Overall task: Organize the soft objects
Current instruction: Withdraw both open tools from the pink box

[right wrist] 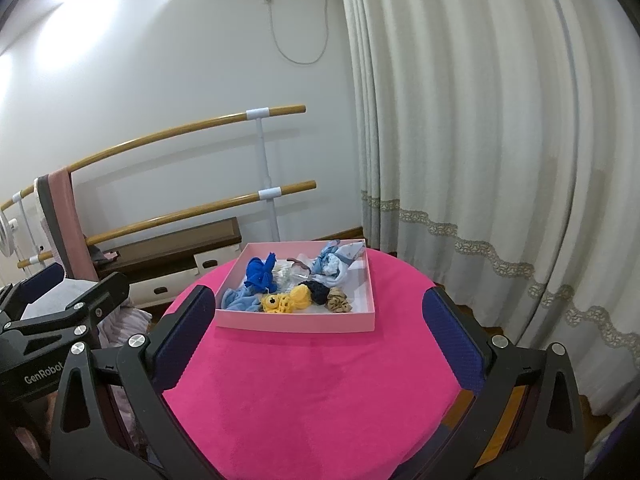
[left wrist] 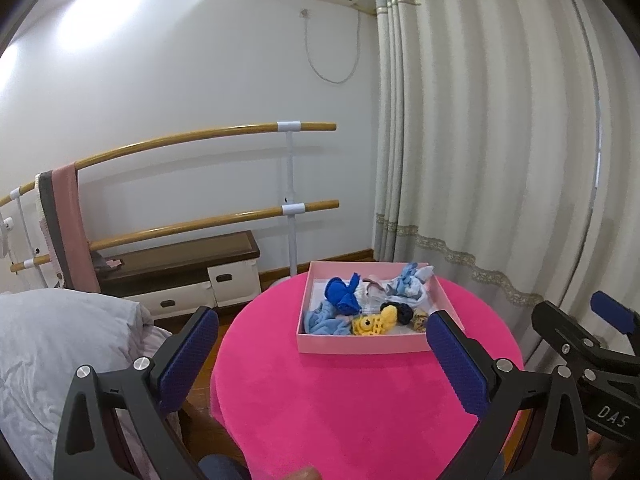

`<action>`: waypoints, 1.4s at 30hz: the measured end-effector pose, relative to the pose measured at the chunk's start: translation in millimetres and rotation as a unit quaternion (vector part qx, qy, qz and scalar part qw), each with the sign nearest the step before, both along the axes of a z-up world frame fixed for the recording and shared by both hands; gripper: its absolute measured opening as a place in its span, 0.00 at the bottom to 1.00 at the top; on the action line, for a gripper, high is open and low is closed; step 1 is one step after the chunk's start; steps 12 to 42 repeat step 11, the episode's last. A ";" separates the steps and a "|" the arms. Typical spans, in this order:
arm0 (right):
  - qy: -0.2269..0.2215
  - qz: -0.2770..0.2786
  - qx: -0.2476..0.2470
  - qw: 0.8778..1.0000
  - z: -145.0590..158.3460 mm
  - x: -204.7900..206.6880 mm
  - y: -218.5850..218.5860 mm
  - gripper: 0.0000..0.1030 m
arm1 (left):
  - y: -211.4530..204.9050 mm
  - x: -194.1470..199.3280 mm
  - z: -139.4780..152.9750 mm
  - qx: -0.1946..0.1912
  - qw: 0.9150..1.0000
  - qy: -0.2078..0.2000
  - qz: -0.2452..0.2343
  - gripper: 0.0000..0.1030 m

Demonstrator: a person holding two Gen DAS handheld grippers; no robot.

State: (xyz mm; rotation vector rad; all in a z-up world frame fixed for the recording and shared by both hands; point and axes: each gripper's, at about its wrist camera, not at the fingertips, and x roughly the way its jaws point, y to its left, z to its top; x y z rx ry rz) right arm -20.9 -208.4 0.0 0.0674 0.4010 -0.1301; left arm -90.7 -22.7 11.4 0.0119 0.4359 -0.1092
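A shallow pink box (left wrist: pixel 360 345) (right wrist: pixel 296 322) sits at the far side of a round table under a pink cloth (left wrist: pixel 340 408) (right wrist: pixel 312 392). It holds several soft things: a royal blue cloth (left wrist: pixel 340 294) (right wrist: pixel 259 272), a light blue cloth (left wrist: pixel 324 322) (right wrist: pixel 240 300), a yellow crochet toy (left wrist: pixel 374 322) (right wrist: pixel 286 300), a dark scrunchie (left wrist: pixel 402 310) (right wrist: pixel 318 292), a tan scrunchie (left wrist: pixel 419 319) (right wrist: pixel 339 300) and a pale blue-white bundle (left wrist: pixel 408 286) (right wrist: pixel 334 264). My left gripper (left wrist: pixel 320 354) and right gripper (right wrist: pixel 316 336) are open, empty, held short of the box.
A bed with grey bedding (left wrist: pixel 52 360) lies to the left. Wooden ballet bars (left wrist: pixel 192 136) with a pink garment (left wrist: pixel 74 224) and a low bench (left wrist: pixel 180 264) stand by the wall. Curtains (left wrist: pixel 500 140) hang on the right.
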 end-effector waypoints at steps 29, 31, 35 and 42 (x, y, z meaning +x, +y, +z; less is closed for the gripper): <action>0.001 -0.001 -0.001 1.000 -0.7 -0.3 0.7 1.00 | 5.4 -0.9 -1.8 -0.007 1.000 -0.003 0.001 1.00; 0.001 -0.001 -0.001 1.000 -0.7 -0.3 0.7 1.00 | 5.4 -0.9 -1.8 -0.007 1.000 -0.003 0.001 1.00; 0.001 -0.001 -0.001 1.000 -0.7 -0.3 0.7 1.00 | 5.4 -0.9 -1.8 -0.007 1.000 -0.003 0.001 1.00; 0.001 -0.001 -0.001 1.000 -0.7 -0.3 0.7 1.00 | 5.4 -0.9 -1.8 -0.007 1.000 -0.003 0.001 1.00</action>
